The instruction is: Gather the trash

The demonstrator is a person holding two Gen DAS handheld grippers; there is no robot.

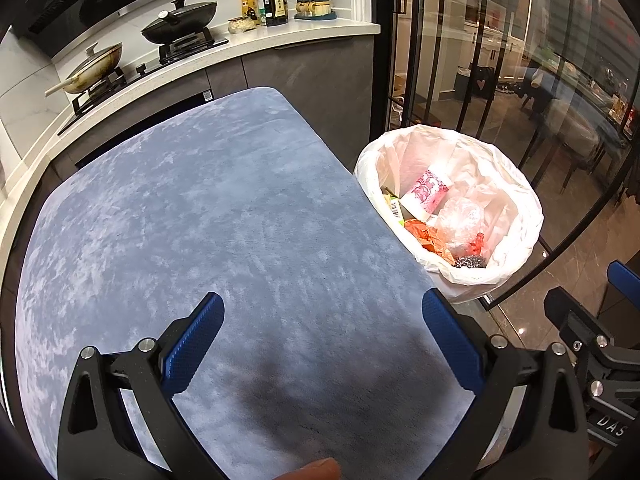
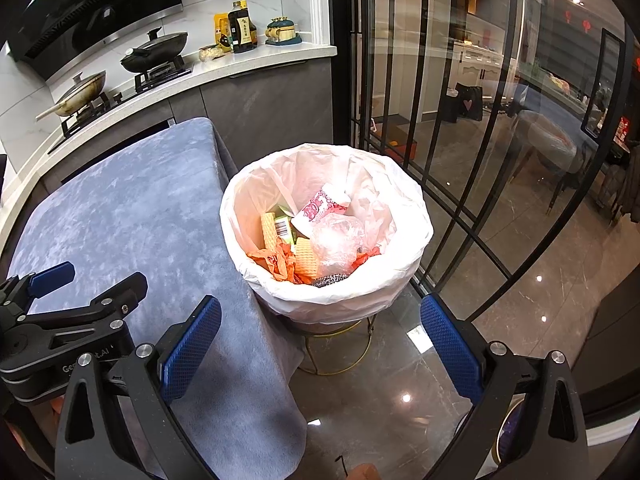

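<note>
A trash bin lined with a white bag (image 1: 516, 184) (image 2: 248, 264) stands on a gold wire stand right of the table. Inside lie a pink patterned cup (image 2: 324, 206), clear crumpled plastic (image 2: 338, 242), orange wrappers (image 2: 276, 262), wafer-like pieces (image 2: 306, 262) and a dark scrubber (image 1: 470, 262). My left gripper (image 1: 322, 340) is open and empty above the blue-grey cloth on the table (image 1: 208, 216). My right gripper (image 2: 320, 344) is open and empty, above the floor in front of the bin. The left gripper also shows in the right wrist view (image 2: 96, 280), over the table (image 2: 132, 216).
A kitchen counter (image 1: 280, 36) with two lidded pans, bottles and jars runs behind the table. Black-framed glass doors (image 2: 460, 120) stand right of the bin. The floor (image 2: 400, 400) is glossy dark stone.
</note>
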